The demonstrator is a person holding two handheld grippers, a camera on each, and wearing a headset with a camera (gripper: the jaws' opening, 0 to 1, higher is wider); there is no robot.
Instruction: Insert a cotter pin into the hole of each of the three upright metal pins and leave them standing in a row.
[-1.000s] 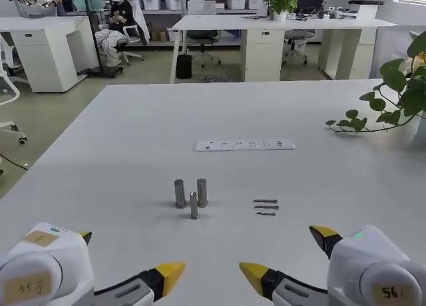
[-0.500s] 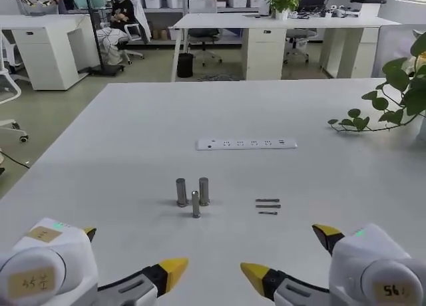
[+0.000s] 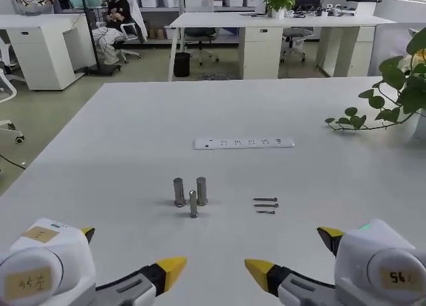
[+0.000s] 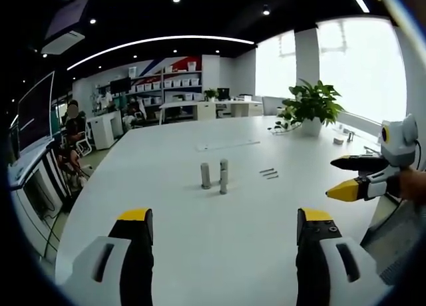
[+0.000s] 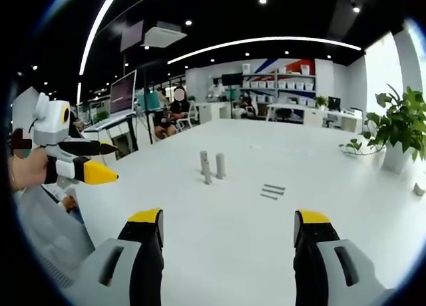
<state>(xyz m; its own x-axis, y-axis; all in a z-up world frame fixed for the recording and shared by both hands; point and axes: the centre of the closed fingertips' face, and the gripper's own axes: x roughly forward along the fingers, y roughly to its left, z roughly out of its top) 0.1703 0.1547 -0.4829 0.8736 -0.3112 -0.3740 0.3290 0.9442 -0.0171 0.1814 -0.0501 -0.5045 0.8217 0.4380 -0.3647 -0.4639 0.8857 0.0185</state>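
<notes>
left gripper (image 3: 130, 251): jaws apart, empty, near left
upright pins (image 3: 194, 204): three standing in a tight cluster, not a row, farther ahead between both grippers
cotter pins (image 3: 265, 205): three lying flat, long axes left-right, right of upright pins, apart from them
right gripper (image 3: 293, 253): jaws apart, empty, near right; cotter pins far-left of it, closer to it than to left gripper

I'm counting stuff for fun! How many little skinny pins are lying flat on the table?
3 cotter pins lie side by side, right of the upright metal pins: one farthest, one middle, one nearest. None seems hidden.
</notes>
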